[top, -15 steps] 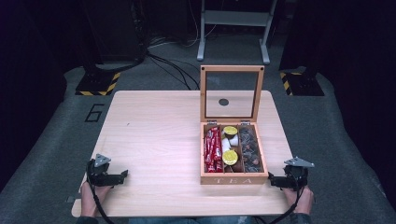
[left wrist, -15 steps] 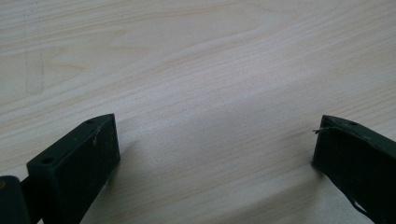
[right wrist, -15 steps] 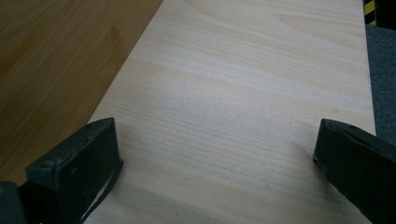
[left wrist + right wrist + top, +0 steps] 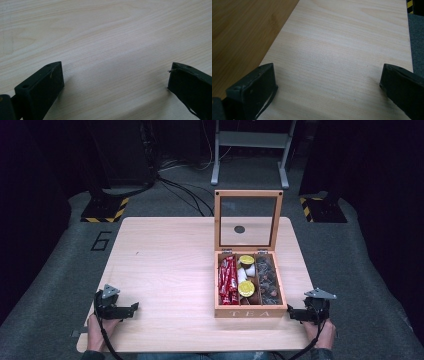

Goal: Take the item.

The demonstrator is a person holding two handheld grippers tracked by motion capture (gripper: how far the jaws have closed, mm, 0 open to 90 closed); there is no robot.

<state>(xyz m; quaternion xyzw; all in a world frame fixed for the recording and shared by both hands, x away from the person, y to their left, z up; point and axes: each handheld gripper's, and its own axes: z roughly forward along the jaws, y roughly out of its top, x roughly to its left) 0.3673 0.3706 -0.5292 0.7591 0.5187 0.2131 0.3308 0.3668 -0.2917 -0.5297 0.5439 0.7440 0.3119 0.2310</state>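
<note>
A wooden tea box (image 4: 250, 312) marked TEA stands open right of the table's middle, its glass lid (image 4: 248, 221) upright at the back. Inside lie red sachets (image 4: 227, 281) on the left, yellow-topped capsules (image 4: 246, 288) in the middle and dark pieces (image 4: 267, 280) on the right. My left gripper (image 4: 130, 309) rests at the near left of the table, open and empty, its jaws wide apart over bare wood (image 4: 115, 67). My right gripper (image 4: 293, 313) sits just right of the box's front corner, also open and empty (image 4: 327, 67). The box's side wall (image 4: 239, 35) lies left of its jaws.
The light wooden table (image 4: 165, 255) stands on grey carpet with a number 6 (image 4: 102, 240) marked at the left. Black stands with yellow-black striped bases (image 4: 102, 212) and cables (image 4: 185, 190) lie behind the table. The table's right edge (image 4: 410, 45) runs close to my right gripper.
</note>
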